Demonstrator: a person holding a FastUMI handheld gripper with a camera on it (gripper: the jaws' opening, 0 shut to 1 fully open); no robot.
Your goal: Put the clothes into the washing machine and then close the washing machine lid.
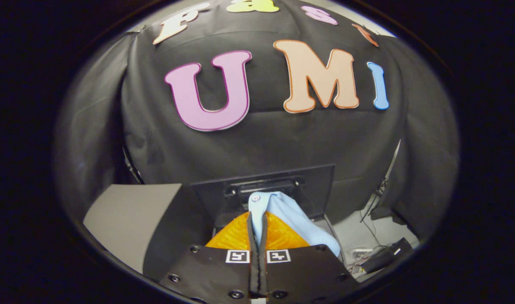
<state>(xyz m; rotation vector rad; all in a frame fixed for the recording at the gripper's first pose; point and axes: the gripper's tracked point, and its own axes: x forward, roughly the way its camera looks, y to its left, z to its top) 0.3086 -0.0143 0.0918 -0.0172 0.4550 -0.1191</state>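
A light blue garment (289, 213) with a small button near its top edge is pinched between my fingers, and its loose part hangs down to the right of them. My gripper (257, 221) is shut on this cloth. Just beyond the fingers stands a dark flat panel (316, 183) with a handle recess, which looks like the washing machine's raised lid. The drum opening is hidden behind my fingers and the garment.
A grey flat surface (131, 215) lies to the left of the fingers, with a dark slanted panel (173, 236) beside it. To the right, lower down, cables and a black box (386, 255) lie on a pale floor. Black cloth walls close in the back.
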